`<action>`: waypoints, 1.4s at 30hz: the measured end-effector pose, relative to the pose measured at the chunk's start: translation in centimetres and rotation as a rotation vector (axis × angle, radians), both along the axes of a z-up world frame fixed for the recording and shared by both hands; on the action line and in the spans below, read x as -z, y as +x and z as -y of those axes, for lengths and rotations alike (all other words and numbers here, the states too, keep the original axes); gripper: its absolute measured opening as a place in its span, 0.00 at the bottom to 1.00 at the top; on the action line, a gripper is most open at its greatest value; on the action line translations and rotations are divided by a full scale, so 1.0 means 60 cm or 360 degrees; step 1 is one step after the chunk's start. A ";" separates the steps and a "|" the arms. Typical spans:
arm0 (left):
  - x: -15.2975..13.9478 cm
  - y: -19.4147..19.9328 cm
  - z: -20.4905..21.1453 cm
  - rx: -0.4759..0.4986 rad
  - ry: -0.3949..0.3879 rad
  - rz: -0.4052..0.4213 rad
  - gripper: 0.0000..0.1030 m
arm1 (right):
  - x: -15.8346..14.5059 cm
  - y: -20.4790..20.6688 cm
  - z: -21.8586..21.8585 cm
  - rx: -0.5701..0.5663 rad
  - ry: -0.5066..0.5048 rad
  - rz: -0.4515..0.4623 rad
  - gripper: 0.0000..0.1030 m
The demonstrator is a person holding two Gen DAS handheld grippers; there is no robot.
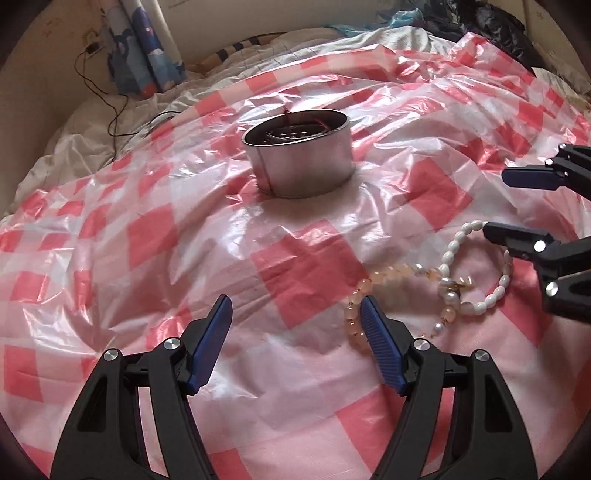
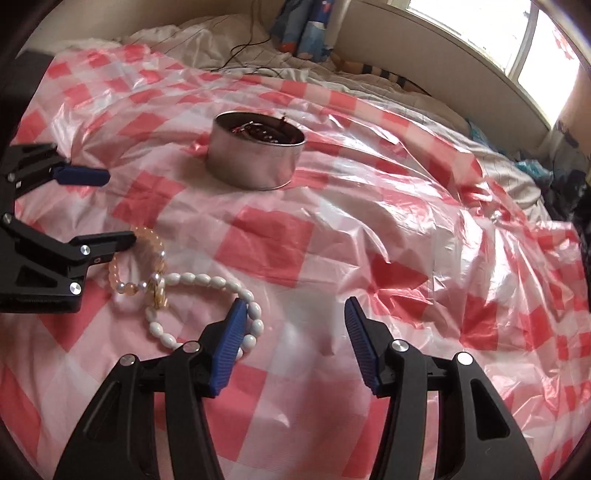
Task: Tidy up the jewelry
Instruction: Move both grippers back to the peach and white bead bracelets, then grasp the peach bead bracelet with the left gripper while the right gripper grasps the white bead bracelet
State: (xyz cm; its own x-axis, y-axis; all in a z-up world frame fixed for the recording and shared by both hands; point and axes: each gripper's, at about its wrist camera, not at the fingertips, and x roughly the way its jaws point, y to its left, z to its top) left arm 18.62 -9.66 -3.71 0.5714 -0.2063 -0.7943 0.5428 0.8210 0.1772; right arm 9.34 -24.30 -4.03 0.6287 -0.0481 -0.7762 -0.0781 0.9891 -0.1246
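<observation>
A round metal tin (image 1: 301, 158) stands on the red-and-white checked plastic sheet (image 1: 147, 236), with dark jewelry inside; it also shows in the right wrist view (image 2: 255, 155). A white oval-bead bracelet (image 1: 452, 247) (image 2: 195, 278) and a peach bead bracelet with pearls (image 1: 352, 314) (image 2: 153, 254) lie overlapped on the sheet. My left gripper (image 1: 297, 308) is open and empty, its right finger beside the peach bracelet. My right gripper (image 2: 295, 310) is open and empty, its left finger over the white bracelet. Each gripper shows in the other's view, right (image 1: 495, 201), left (image 2: 120, 206).
The sheet (image 2: 406, 229) covers a bed with white bedding (image 1: 66, 147). A blue patterned curtain (image 1: 144, 48) and a black cable (image 1: 107, 99) are at the far edge. Dark clothes (image 1: 495, 26) lie at the far right. A window (image 2: 517, 40) is behind.
</observation>
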 end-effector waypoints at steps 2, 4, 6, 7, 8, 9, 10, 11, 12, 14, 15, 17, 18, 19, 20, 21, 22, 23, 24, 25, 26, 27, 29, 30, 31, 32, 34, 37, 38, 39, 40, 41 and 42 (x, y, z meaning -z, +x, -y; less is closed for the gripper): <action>-0.014 0.009 -0.019 0.0024 -0.0203 -0.0098 0.65 | -0.008 0.001 0.024 -0.0010 0.0231 -0.0014 0.51; -0.022 0.013 -0.027 0.0067 -0.0366 -0.0184 0.65 | -0.008 0.002 0.039 -0.0041 0.0452 -0.0056 0.50; -0.019 0.012 -0.025 0.0113 -0.0430 -0.0252 0.64 | -0.005 0.006 0.034 -0.0061 0.0506 -0.0084 0.50; -0.014 0.012 -0.022 0.0123 -0.0442 -0.0282 0.62 | -0.003 0.008 0.030 -0.0069 0.0487 -0.0092 0.50; -0.007 0.010 -0.017 0.0131 -0.0447 -0.0309 0.60 | 0.000 0.009 0.026 -0.0079 0.0473 -0.0099 0.49; -0.001 0.010 -0.015 0.0137 -0.0449 -0.0336 0.58 | 0.001 0.011 0.022 -0.0087 0.0465 -0.0105 0.48; 0.004 0.011 -0.013 0.0141 -0.0446 -0.0350 0.56 | 0.003 0.013 0.018 -0.0096 0.0463 -0.0112 0.47; 0.006 0.010 -0.011 0.0142 -0.0442 -0.0353 0.53 | 0.005 0.012 0.013 -0.0102 0.0463 -0.0119 0.44; 0.008 0.010 -0.011 0.0139 -0.0447 -0.0353 0.48 | 0.007 0.013 0.011 -0.0107 0.0462 -0.0124 0.42; 0.008 0.010 -0.013 0.0136 -0.0479 -0.0366 0.40 | 0.010 0.014 0.008 -0.0113 0.0455 -0.0132 0.39; 0.009 0.012 -0.015 0.0130 -0.0492 -0.0375 0.36 | 0.012 0.016 0.008 -0.0113 0.0454 -0.0134 0.37; 0.011 0.014 -0.015 0.0124 -0.0506 -0.0389 0.32 | 0.016 0.017 0.006 -0.0107 0.0438 -0.0144 0.30; 0.012 0.016 -0.016 0.0116 -0.0506 -0.0391 0.28 | 0.018 0.017 0.008 -0.0099 0.0433 -0.0146 0.26; 0.013 0.016 -0.017 0.0109 -0.0504 -0.0396 0.26 | 0.018 0.017 0.010 -0.0091 0.0433 -0.0148 0.22; 0.015 0.018 -0.017 0.0103 -0.0499 -0.0399 0.23 | 0.019 0.018 0.011 -0.0081 0.0433 -0.0150 0.12; 0.015 0.018 -0.018 0.0093 -0.0493 -0.0398 0.19 | 0.020 0.018 0.014 -0.0073 0.0435 -0.0149 0.10; 0.016 0.020 -0.019 0.0085 -0.0489 -0.0397 0.16 | 0.019 0.018 0.015 -0.0069 0.0442 -0.0144 0.09; 0.015 0.020 -0.019 0.0088 -0.0490 -0.0397 0.09 | 0.017 0.017 0.016 -0.0068 0.0443 -0.0134 0.08; 0.014 0.020 -0.018 0.0093 -0.0486 -0.0395 0.07 | 0.015 0.016 0.016 -0.0069 0.0442 -0.0122 0.08; 0.012 0.019 -0.019 0.0097 -0.0484 -0.0382 0.07 | 0.012 0.016 0.017 -0.0069 0.0445 -0.0107 0.08; 0.008 0.017 -0.019 0.0103 -0.0486 -0.0366 0.07 | 0.008 0.014 0.018 -0.0066 0.0451 -0.0085 0.08; 0.003 0.016 -0.020 0.0106 -0.0494 -0.0347 0.07 | 0.003 0.013 0.020 -0.0062 0.0462 -0.0057 0.08; -0.006 0.016 -0.024 0.0099 -0.0513 -0.0311 0.07 | -0.008 0.010 0.026 -0.0054 0.0486 -0.0001 0.08; -0.009 0.017 -0.026 0.0095 -0.0516 -0.0303 0.07 | -0.012 0.009 0.028 -0.0046 0.0491 0.0018 0.08; -0.008 0.019 -0.027 0.0089 -0.0509 -0.0303 0.07 | -0.014 0.009 0.031 -0.0042 0.0498 0.0026 0.08; -0.006 0.020 -0.026 0.0083 -0.0495 -0.0308 0.07 | -0.013 0.010 0.032 -0.0038 0.0503 0.0023 0.08; 0.000 0.020 -0.022 0.0083 -0.0465 -0.0319 0.07 | -0.013 0.011 0.031 -0.0036 0.0505 0.0021 0.08; 0.003 0.017 -0.017 0.0090 -0.0428 -0.0306 0.07 | -0.012 0.010 0.028 -0.0045 0.0500 0.0020 0.08; 0.004 0.016 -0.017 0.0089 -0.0417 -0.0301 0.07 | -0.011 0.011 0.028 -0.0046 0.0499 0.0016 0.08; 0.005 0.016 -0.016 0.0085 -0.0406 -0.0296 0.07 | -0.010 0.011 0.028 -0.0046 0.0498 0.0013 0.08; 0.005 0.015 -0.016 0.0080 -0.0391 -0.0288 0.07 | -0.009 0.011 0.027 -0.0044 0.0496 0.0010 0.08; 0.006 0.015 -0.015 0.0075 -0.0375 -0.0278 0.07 | -0.007 0.012 0.027 -0.0044 0.0494 0.0001 0.08; 0.006 0.015 -0.015 0.0070 -0.0359 -0.0268 0.07 | -0.004 0.014 0.026 -0.0043 0.0493 -0.0015 0.08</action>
